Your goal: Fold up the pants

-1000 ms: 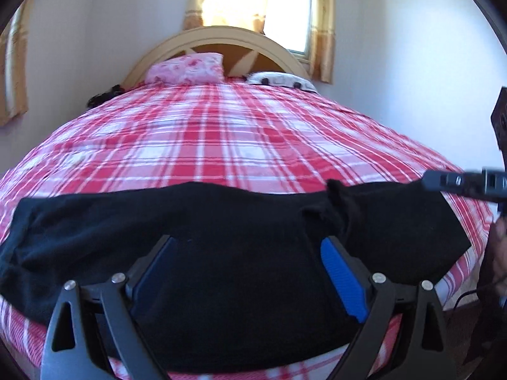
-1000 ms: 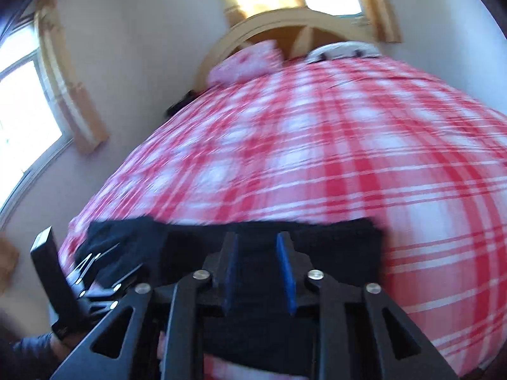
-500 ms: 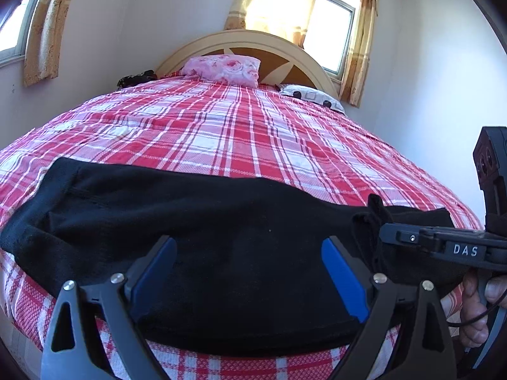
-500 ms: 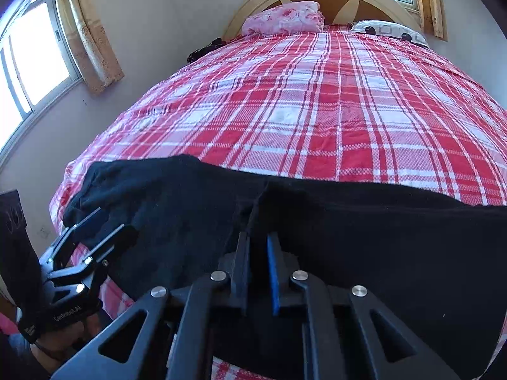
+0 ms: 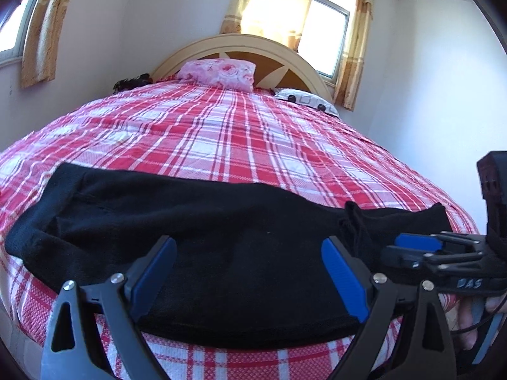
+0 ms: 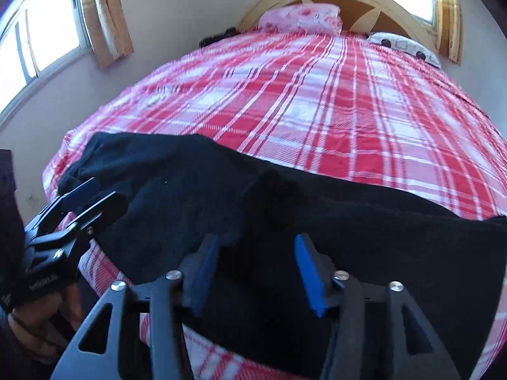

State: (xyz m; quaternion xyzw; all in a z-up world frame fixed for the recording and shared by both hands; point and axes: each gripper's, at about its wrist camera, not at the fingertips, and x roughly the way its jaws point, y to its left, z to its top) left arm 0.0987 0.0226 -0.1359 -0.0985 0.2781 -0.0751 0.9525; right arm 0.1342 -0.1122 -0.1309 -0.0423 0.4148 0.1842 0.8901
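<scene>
Across the near edge of the bed [image 5: 240,145] lie the black pants [image 5: 202,221], stretched sideways over the red-and-white plaid cover, one end bunched at the left. Left gripper [image 5: 248,272] hovers above the cloth's middle, blue pads spread wide — nothing between them. Right gripper [image 6: 256,269] has its jaws parted too, sitting just over a raised pucker of fabric, not pinching it. From the left wrist view the right gripper [image 5: 415,247] shows at the pants' right end. Up by the arched headboard [image 5: 250,47] rest a pink floral pillow [image 5: 221,71] and a white patterned pillow [image 5: 304,101].
</scene>
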